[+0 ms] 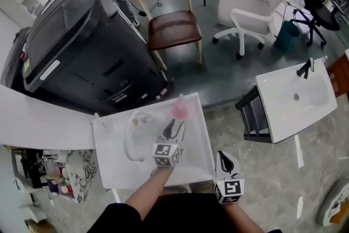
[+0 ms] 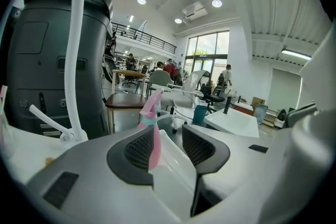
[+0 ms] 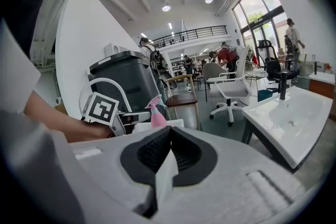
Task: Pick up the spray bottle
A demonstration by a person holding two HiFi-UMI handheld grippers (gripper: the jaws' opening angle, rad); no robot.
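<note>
Two handheld grippers work over a white table (image 1: pixel 117 169). The left gripper (image 1: pixel 174 127) reaches forward, its jaws spread wide. The pink spray bottle (image 1: pixel 180 109) stands upright near the table's far edge, just beyond the jaw tips. In the left gripper view, the bottle (image 2: pixel 151 113) sits in the gap of that gripper (image 2: pixel 169 144), hard against the left pad (image 2: pixel 137 150). Whether pad and bottle touch cannot be told, and the other pad stands clear of it. The right gripper (image 1: pixel 224 160) hangs back at the table's near corner, off to the right. In its own view the right gripper (image 3: pixel 169 152) has its jaws pressed together with nothing between them.

From the head view the bottle is a soft pink blur, its lower body hard to make out. In the right gripper view its base (image 3: pixel 157 117) is cut off by the gripper's own body, beside the left gripper's marker cube (image 3: pixel 101 108). The person's forearm (image 1: pixel 147 193) shows only in part.

A white curved hose (image 1: pixel 131 139) lies on the table to the left of the bottle. Behind the table looms a large dark machine (image 1: pixel 82 46). A wooden chair (image 1: pixel 174 27) with a brown seat, a white office chair (image 1: pixel 251 5) and a white sink (image 1: pixel 294 98) stand on the grey floor (image 1: pixel 218 73). Ceiling spotlights and tall windows light the open hall, with people small in the distance.
</note>
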